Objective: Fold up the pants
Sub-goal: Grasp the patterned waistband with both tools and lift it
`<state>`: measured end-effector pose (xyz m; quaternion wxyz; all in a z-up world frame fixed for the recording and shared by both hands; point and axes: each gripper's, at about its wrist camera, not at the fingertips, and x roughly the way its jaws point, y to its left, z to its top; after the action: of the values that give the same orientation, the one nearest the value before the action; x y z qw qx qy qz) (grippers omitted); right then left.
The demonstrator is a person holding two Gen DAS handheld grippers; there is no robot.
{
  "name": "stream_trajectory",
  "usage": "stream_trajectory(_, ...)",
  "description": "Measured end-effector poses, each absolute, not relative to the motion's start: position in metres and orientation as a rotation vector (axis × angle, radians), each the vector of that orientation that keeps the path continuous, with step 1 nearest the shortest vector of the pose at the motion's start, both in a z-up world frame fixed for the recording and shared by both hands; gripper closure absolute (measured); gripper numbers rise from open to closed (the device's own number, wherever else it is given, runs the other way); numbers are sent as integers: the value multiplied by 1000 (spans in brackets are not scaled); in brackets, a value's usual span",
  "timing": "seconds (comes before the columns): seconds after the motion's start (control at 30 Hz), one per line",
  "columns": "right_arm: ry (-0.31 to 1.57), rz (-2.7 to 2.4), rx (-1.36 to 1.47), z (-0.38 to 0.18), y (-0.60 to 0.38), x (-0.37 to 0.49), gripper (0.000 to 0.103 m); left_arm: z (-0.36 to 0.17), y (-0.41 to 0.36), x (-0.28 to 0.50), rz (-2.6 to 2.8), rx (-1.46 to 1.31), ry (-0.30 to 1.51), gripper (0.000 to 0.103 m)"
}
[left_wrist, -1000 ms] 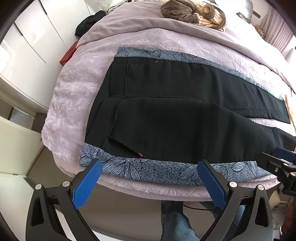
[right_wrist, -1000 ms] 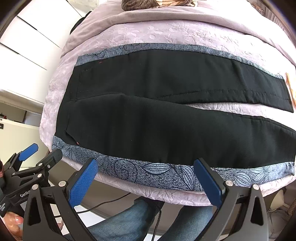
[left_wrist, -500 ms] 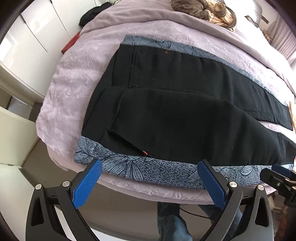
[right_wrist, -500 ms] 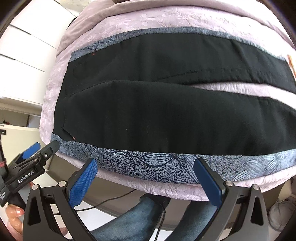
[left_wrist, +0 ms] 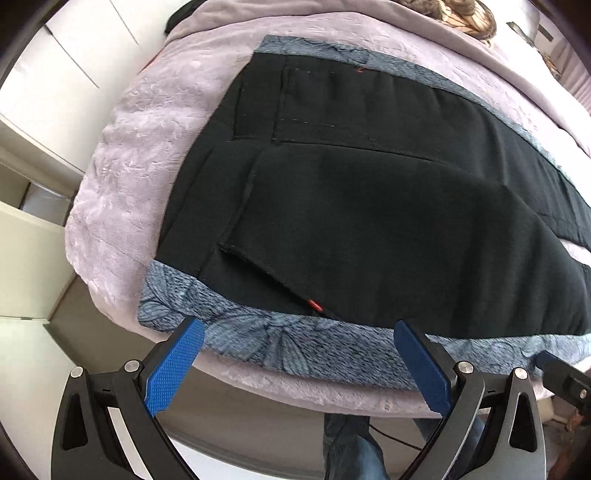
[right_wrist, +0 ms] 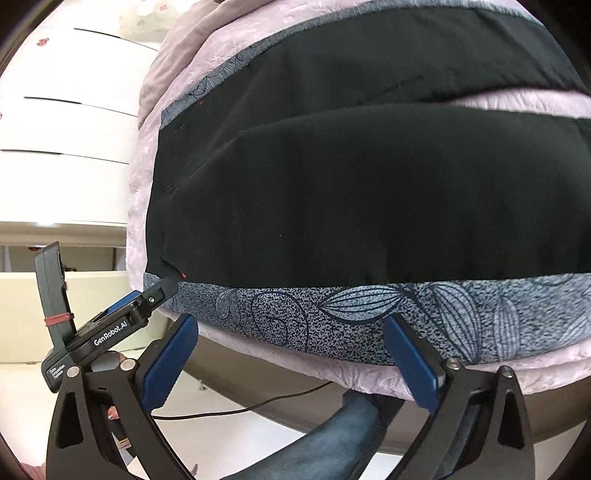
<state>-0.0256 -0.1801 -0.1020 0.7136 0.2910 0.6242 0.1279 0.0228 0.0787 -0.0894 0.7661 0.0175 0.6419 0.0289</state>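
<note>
Black pants [left_wrist: 369, 206] with blue patterned side bands [left_wrist: 280, 343] lie spread flat on the bed, waist to the left, legs running right. They also show in the right wrist view [right_wrist: 351, 206], with the near band [right_wrist: 369, 317] along the bed edge. My left gripper [left_wrist: 299, 347] is open and empty, its blue pads either side of the near band by the waist corner. My right gripper [right_wrist: 291, 343] is open and empty at the near band further along the leg. The left gripper's tip shows in the right wrist view [right_wrist: 162, 291] at the waist corner.
The bed has a lilac quilt [left_wrist: 122, 155] and a brown throw [left_wrist: 465, 18] at the far end. White cupboards [left_wrist: 48, 74] stand to the left. The person's jeans [right_wrist: 325, 443] and a thin cable [right_wrist: 236, 410] lie below the bed edge.
Both grippers have moved closer to the near edge of the pants; the patterned band now sits between the pads. Both stay open.
</note>
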Motion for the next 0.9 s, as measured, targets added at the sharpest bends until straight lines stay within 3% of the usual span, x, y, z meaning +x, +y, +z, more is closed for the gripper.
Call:
stream_trajectory(0.2, 1366, 317, 687, -108, -181, -27, 4, -98, 90, 30, 77, 23, 1404, 0)
stream_trajectory(0.3, 1360, 376, 750, -113, -183, -31, 20, -100, 106, 29, 23, -44, 1392, 0)
stream_trajectory(0.33, 1366, 407, 786, -117, -182, -33, 32, -100, 112, 28, -1, -88, 1387, 0)
stream_trajectory(0.37, 1379, 433, 819, -122, -180, -35, 37, -100, 117, 27, -20, -123, 1384, 5)
stream_trajectory(0.43, 1394, 466, 860, -133, -177, -40, 38, -103, 127, 25, -50, -186, 1388, 10)
stream_trajectory(0.67, 1430, 460, 904, -163, -175, -45, 38, -115, 151, 8, -75, -287, 1422, 10)
stream_trajectory(0.83, 1360, 465, 985, -162, -181, -42, 38, -117, 154, -6, -95, -350, 1437, 10)
stream_trajectory(0.9, 1332, 466, 1039, -162, -184, -35, 43, -120, 154, -8, -112, -411, 1442, 10)
